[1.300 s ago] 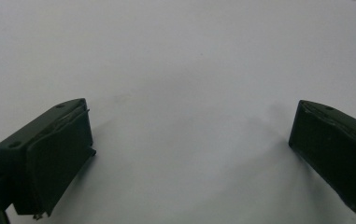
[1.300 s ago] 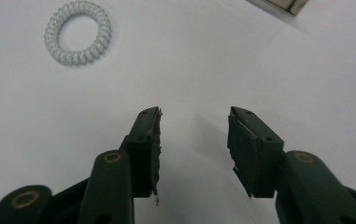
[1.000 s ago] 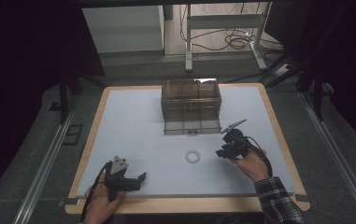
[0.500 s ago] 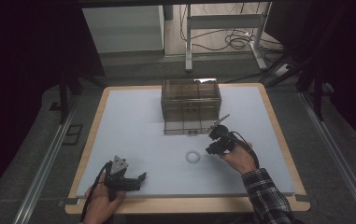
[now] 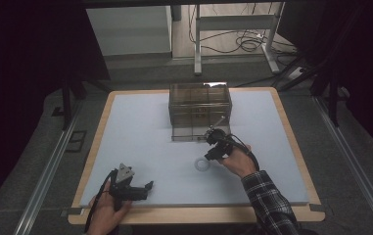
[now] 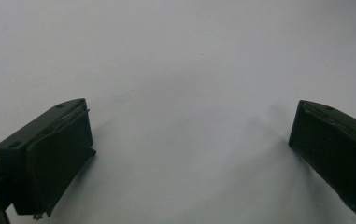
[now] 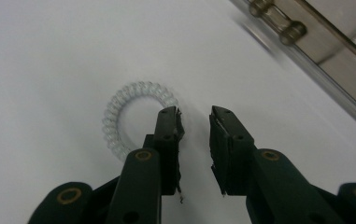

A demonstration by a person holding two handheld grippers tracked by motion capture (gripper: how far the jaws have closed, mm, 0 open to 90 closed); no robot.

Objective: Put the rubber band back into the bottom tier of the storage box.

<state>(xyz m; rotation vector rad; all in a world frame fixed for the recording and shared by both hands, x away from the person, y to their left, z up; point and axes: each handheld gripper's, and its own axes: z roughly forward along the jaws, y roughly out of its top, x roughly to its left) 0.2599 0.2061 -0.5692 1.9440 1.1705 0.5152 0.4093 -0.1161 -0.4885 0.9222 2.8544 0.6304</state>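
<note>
A: Left to right, quick. Left tool (image 5: 145, 187) first?

B: Parked at the near edge of the tabletop (image 5: 135, 127), its 2 jaws spread wide with nothing between them. The left gripper view has only bare white surface ahead of it. The coil ring (image 5: 202, 165) lies well off to its right, so it's out of this.

A: Ring position?

B: Clear spiral hair-tie ring, flat on the tabletop, near the middle, in front of the brown box (image 5: 199, 110). Round, so no long axis to line up with.

A: Right tool (image 7: 194, 122)?

B: Partly open, a narrow gap between the jaws, holding nothing. In the right gripper view the ring (image 7: 136, 119) sits just left of and ahead of the tips; the left jaw overlaps the ring's right rim, the right jaw is outside it. I can't tell if it's touching.

A: So the key relation?

B: Ring is left-forward of the right tool and that hand (image 5: 238, 161) is far nearer. My guess: the right rim band has to land between the 2 jaws, so it needs a small shift left.
</note>
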